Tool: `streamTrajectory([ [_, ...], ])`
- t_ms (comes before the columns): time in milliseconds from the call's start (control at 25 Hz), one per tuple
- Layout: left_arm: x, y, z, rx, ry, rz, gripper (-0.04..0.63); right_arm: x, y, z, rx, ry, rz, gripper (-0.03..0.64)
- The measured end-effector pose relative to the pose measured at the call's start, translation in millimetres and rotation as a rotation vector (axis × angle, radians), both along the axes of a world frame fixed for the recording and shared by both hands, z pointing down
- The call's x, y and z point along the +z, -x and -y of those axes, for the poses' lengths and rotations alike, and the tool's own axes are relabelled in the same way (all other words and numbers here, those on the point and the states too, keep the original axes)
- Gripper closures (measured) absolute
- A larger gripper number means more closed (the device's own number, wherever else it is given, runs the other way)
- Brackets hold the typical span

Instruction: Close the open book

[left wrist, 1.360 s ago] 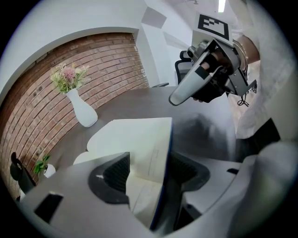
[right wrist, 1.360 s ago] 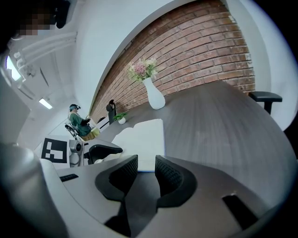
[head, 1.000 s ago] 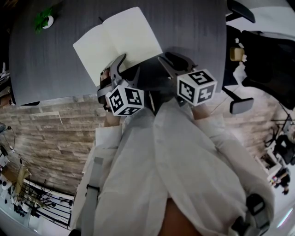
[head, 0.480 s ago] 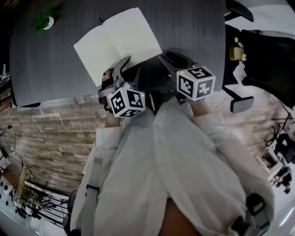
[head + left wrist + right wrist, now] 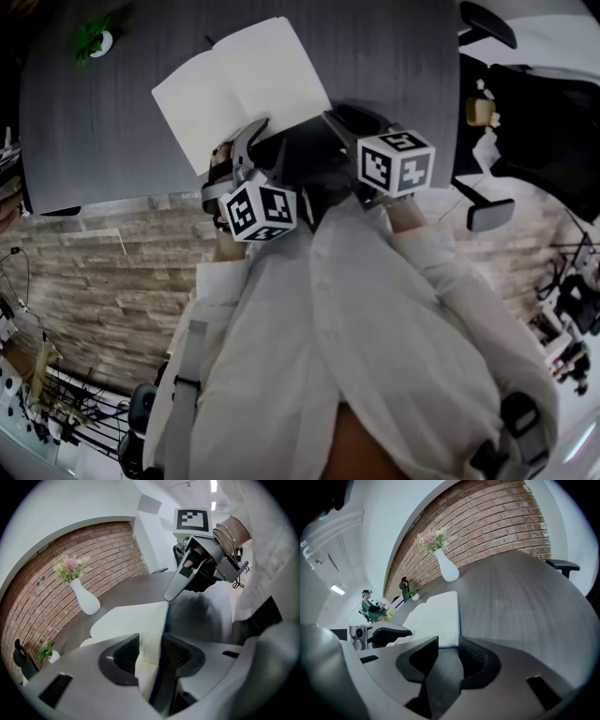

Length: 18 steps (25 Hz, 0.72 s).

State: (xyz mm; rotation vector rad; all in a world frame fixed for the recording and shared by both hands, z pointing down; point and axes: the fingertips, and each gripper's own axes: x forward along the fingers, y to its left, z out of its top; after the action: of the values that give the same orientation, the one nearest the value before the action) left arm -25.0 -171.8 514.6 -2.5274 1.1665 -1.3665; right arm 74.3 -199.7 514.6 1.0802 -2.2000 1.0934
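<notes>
An open book (image 5: 239, 89) with blank white pages and a blue cover lies on the dark grey table (image 5: 112, 141). My left gripper (image 5: 246, 139) is at the book's near edge. In the left gripper view the jaws are closing, and both pads (image 5: 126, 653) touch a stack of pages and the blue cover of the book (image 5: 133, 620) between them. My right gripper (image 5: 345, 120) rests beside it on the right, also seen as the right gripper (image 5: 180, 581). It stands open (image 5: 449, 656), with the near right corner of the book (image 5: 436, 616) just beyond its tips.
A white vase with flowers (image 5: 84, 599) (image 5: 447, 569) and a small potted plant (image 5: 94, 39) stand at the table's far side. The table's near edge (image 5: 112, 197) runs by my hands. Office chairs (image 5: 487, 23) stand to the right, and a person (image 5: 372, 609) sits far off.
The left gripper's jaws have narrowed onto the book's near edge. Both grippers have stayed nearly where they were, and the book still lies open.
</notes>
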Motion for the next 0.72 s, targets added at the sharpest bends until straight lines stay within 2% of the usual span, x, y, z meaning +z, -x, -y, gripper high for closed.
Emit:
streamTrajectory([
  [160,-2,0,0,-0.008,-0.012,-0.005,0.437,7,1,1,0.000,0.030,-0.015,0.494],
  [440,-6,1,-1,-0.016,-0.022,-0.013,0.437,8,6,4,0.018,0.076,0.039,0.459],
  [720,-7,1,0,-0.029,-0.022,-0.032,0.443,13,10,4,0.010,0.134,0.063,0.457],
])
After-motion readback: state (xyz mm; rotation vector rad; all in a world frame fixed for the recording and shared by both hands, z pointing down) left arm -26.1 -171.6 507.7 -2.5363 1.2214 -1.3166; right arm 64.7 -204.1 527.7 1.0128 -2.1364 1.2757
